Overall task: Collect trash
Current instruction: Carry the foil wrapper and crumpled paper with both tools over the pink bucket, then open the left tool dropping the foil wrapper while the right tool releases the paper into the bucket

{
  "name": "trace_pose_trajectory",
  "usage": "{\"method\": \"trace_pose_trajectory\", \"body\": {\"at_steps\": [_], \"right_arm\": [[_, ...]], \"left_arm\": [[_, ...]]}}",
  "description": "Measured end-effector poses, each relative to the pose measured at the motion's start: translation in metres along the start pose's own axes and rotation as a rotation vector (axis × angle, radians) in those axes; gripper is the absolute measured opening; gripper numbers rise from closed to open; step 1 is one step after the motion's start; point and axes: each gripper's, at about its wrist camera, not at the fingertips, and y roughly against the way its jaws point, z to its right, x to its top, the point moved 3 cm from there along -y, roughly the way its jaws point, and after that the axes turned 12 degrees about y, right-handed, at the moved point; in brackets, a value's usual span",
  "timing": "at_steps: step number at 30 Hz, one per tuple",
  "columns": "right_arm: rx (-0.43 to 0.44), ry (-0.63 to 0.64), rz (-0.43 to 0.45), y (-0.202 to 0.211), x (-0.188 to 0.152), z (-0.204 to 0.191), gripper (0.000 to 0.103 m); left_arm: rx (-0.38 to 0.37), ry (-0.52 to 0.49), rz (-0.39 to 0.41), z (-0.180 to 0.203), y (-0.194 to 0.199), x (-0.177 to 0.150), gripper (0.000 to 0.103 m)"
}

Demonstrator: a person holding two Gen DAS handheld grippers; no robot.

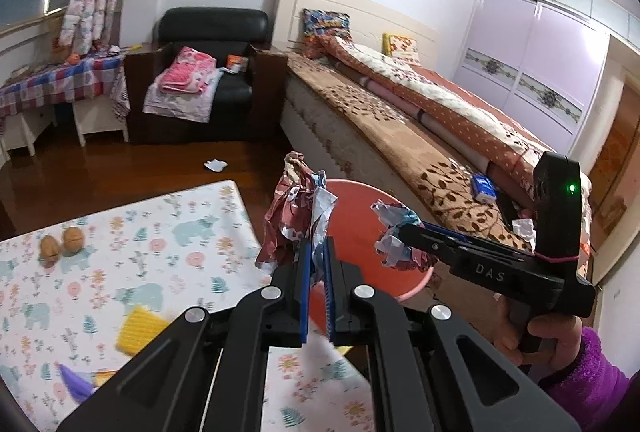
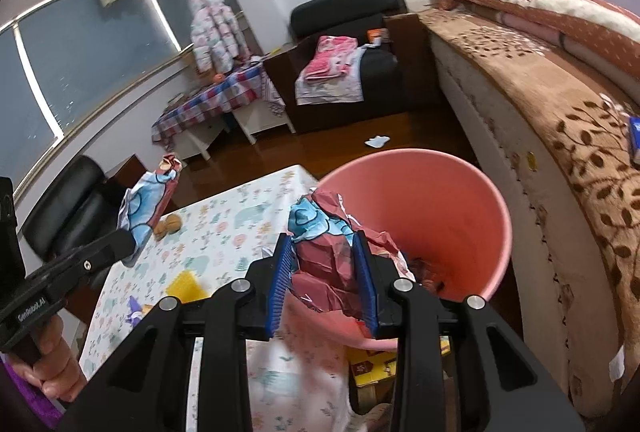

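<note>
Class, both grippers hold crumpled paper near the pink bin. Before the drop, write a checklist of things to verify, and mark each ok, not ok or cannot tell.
1. Left gripper shut on its crumpled wrapper: ok.
2. Right gripper shut on its paper wad: ok.
3. Right wad over the pink bin opening: ok, it hangs at the near rim.
4. Left wrapper over the opening: cannot tell, it looks near the rim's table side.
5. Room in the bin: ok, only scraps at the bottom.
6. Grippers apart from each other: ok.

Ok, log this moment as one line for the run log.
left gripper: shut on crumpled wrapper | right gripper: shut on crumpled paper | both at pink bin | release: not yet
</note>
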Motion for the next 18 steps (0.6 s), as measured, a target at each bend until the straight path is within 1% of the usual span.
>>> {"method": "trace_pose_trajectory", "body": {"at_steps": [6, 9, 14, 18], "right_arm": [[-0.032, -0.031, -0.012, -0.006, -0.006, 0.022, 0.032], [-0.054, -0.035, -0.024, -0.014, -0.006, 0.03, 0.032], [-0.085, -0.059, -0.013, -0.022, -0.005, 0.041, 0.032], [-0.094, -0.092, -0.008, -0.027, -0.006, 0.049, 0.032]], "left_arm": [[-0.039, -0.018, -0.058, 0.018, -0.038, -0.003, 0.005], [-0.055, -0.011, -0.089, 0.022, -0.057, -0.003, 0.005], [-0.045, 0.007, -0.14, 0.022, -0.09, 0.0, 0.005], [-0.023, -0.01, -0.175, 0.023, -0.114, 0.0, 0.005]]}}
